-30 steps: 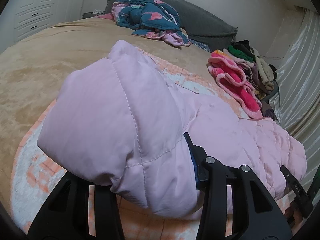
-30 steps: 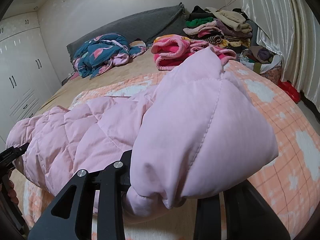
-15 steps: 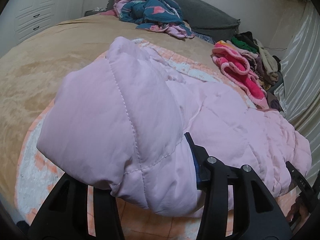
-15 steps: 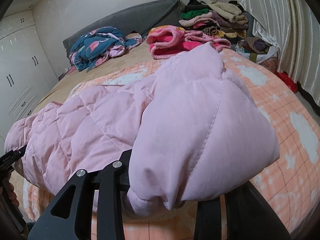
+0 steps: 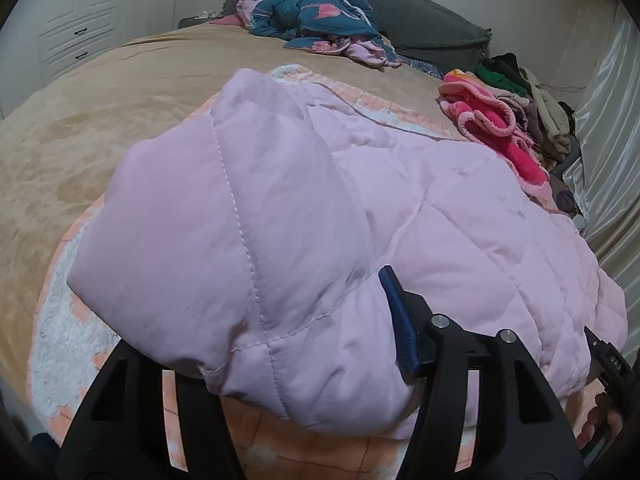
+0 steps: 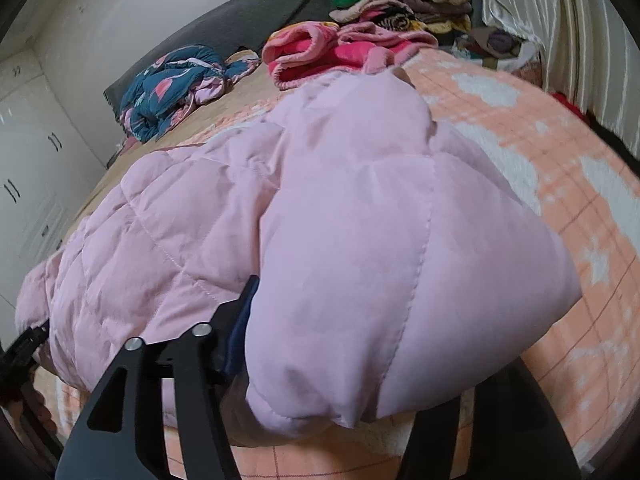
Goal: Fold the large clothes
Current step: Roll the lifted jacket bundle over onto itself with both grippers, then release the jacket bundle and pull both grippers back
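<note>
A large pale pink quilted jacket [image 5: 420, 208] lies across the bed over an orange and white blanket [image 5: 60, 332]. My left gripper [image 5: 304, 360] is shut on a thick bunch of the jacket's near edge, which bulges over its fingers. My right gripper [image 6: 352, 360] is shut on the jacket [image 6: 360, 240] at its other near corner. Each gripper's tips are hidden in the padding. The other gripper shows at the edge of each wrist view.
A blue patterned garment [image 5: 312, 12] lies near the grey headboard pillow [image 5: 432, 28]. A pink fleece piece [image 6: 320, 52] and a pile of folded clothes [image 6: 408, 0] sit at the bed's far right. Curtains [image 6: 592, 32] hang on the right, white cupboards [image 6: 28, 168] on the left.
Both grippers have carried the held jacket edge forward and lower over the bed. The jacket's body now lies flatter on the blanket, and the far clothes look closer.
</note>
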`<action>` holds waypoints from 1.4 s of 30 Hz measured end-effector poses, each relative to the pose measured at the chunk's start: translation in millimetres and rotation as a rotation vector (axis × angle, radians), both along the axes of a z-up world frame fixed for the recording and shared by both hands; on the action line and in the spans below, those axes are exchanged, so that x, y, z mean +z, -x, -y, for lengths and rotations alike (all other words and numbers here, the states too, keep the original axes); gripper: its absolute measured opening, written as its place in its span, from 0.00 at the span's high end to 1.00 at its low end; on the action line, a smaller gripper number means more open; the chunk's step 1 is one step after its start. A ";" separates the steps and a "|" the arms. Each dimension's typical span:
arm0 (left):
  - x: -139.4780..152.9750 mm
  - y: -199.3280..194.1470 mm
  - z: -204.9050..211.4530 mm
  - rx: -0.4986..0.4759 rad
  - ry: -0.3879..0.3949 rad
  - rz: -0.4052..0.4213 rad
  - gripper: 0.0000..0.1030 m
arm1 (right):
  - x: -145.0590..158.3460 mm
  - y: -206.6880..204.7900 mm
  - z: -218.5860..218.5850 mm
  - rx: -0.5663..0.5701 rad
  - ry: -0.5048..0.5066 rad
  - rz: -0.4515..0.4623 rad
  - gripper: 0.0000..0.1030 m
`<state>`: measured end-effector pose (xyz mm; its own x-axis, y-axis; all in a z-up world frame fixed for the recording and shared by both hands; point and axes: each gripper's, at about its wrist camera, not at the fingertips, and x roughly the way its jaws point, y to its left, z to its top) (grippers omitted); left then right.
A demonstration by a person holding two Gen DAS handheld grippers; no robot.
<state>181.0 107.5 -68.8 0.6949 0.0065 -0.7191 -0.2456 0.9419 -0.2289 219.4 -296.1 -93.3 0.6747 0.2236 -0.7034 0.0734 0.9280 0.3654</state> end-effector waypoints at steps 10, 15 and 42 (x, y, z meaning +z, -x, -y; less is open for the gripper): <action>0.4 16.5 -4.9 0.009 -0.001 -0.022 0.32 | 0.2 21.2 12.3 -0.006 -0.033 -0.030 0.10; 7.3 33.3 -0.4 -0.008 -0.027 -0.025 0.21 | 10.3 45.2 16.5 0.005 0.013 -0.011 0.07; 91.5 143.1 51.0 -0.166 -0.117 0.196 0.09 | 125.8 162.2 -31.6 0.158 0.111 0.263 0.04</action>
